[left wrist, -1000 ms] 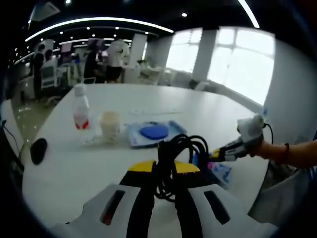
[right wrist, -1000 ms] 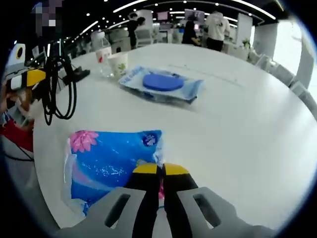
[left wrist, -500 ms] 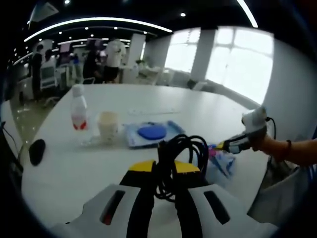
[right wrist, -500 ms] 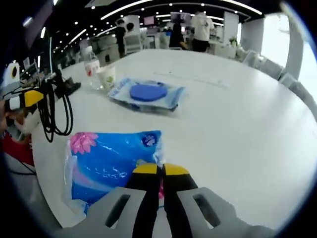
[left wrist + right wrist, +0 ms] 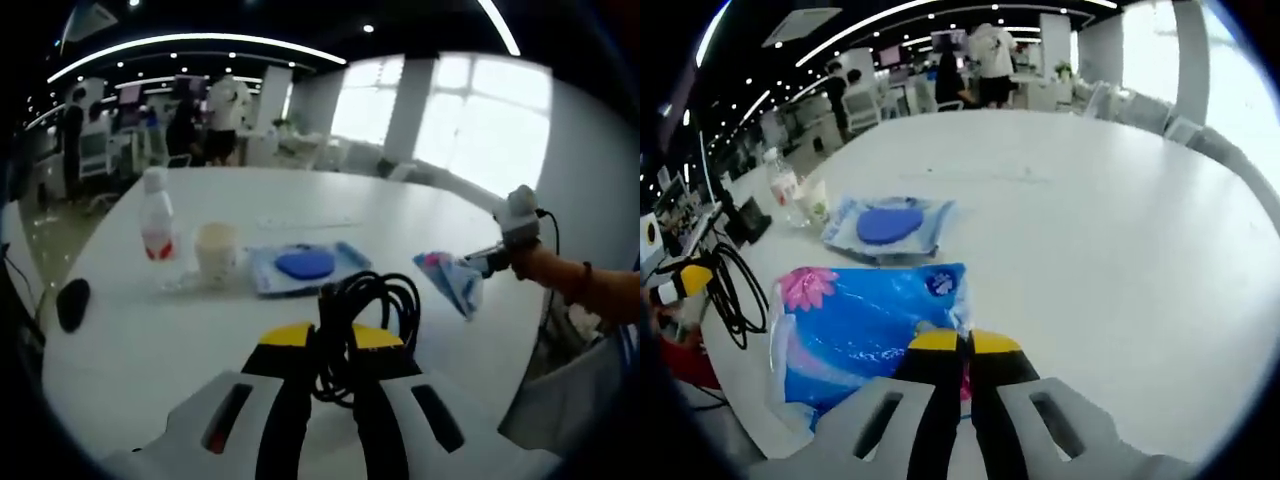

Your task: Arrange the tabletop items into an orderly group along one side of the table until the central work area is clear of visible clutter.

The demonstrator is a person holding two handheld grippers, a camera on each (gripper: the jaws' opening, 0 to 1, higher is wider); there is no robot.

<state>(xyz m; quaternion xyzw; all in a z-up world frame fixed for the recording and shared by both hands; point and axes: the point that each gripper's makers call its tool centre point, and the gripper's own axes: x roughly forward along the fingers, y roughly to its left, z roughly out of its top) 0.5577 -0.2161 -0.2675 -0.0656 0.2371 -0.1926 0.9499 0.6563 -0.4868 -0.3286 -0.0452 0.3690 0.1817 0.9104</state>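
My left gripper (image 5: 334,352) has its jaws squeezed tight on a bundle of black cable (image 5: 365,312). The loops stick up over the yellow tips. In the right gripper view I see that same cable (image 5: 730,296) hanging down at the far left, off the counter (image 5: 1120,230).

My right gripper (image 5: 960,352) has its jaws pinched on the edge of a blue tissue pack (image 5: 865,325) with a pink flower on it. In the left gripper view the pack (image 5: 448,282) hangs from the right gripper (image 5: 480,262), up in the air above the right side of the counter (image 5: 140,340).

Farther out on the white counter lie three things close together. A flat blue wipes pack (image 5: 302,268) is in the middle. Just left of it stands a paper cup (image 5: 218,253). Left of the cup stands a water bottle (image 5: 156,215) with a red label. A black mouse (image 5: 72,303) sits alone near the left edge.

People (image 5: 205,118) stand far away behind the counter.
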